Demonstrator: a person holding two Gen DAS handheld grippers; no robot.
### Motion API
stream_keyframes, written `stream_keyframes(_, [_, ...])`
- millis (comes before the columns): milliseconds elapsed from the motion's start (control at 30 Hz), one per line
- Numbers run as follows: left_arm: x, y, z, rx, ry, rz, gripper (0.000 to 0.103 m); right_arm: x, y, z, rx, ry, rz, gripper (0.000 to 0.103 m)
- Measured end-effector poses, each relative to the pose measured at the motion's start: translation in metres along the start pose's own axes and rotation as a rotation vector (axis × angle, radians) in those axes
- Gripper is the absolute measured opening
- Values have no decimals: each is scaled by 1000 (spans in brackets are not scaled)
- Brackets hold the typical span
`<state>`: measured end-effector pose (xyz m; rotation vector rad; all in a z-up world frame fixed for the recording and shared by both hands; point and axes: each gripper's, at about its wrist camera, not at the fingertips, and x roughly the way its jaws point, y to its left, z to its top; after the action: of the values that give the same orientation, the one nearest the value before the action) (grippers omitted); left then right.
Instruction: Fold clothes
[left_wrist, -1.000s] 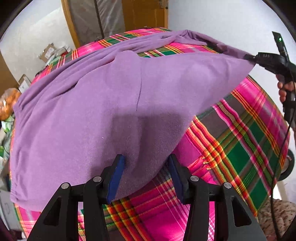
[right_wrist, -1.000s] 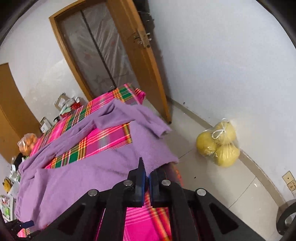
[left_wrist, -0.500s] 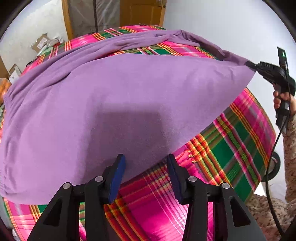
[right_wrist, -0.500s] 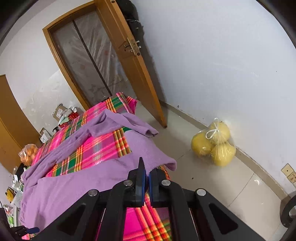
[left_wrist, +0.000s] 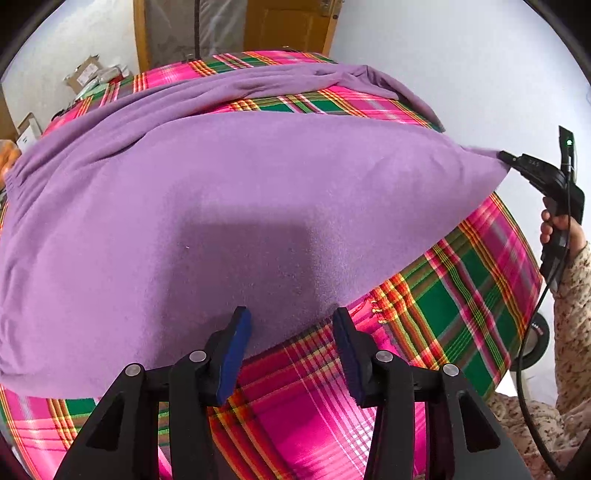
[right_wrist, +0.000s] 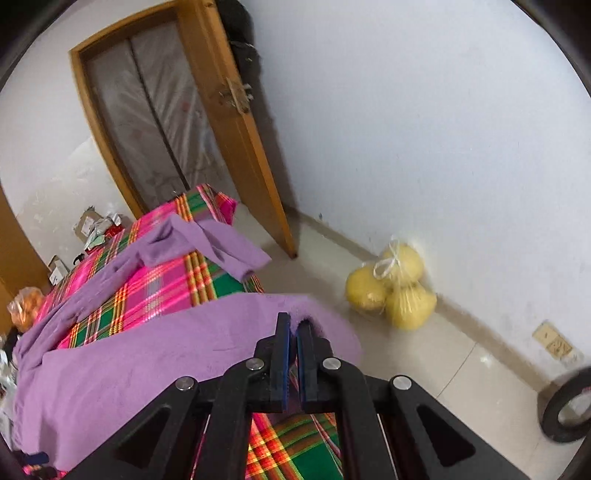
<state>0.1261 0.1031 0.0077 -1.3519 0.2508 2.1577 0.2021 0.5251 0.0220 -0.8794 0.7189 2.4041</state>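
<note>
Right gripper (right_wrist: 291, 328) pinched a corner of the fuzzy purple garment (left_wrist: 229, 206) off the plaid-covered bench's (left_wrist: 461, 295) right edge; left gripper (left_wrist: 291, 325) gaped over its near hem.

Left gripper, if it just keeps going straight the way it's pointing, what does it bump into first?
Most likely the purple garment: the open left gripper has its fingertips at the garment's near edge, which lies on the plaid cloth. Its height above the fabric is unclear.

bright, even light | fisheye edge warp | right view motion-blurred
</note>
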Motion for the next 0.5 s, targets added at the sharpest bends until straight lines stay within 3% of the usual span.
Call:
stream_keyframes(367, [-7,18,0,-79,-3,-48,48,14,-24,-6,57,69,-80,7])
stream_keyframes(500, [-19,34,-2,-119,-34,-31,48,6,-22,-2,36,53,-164,9])
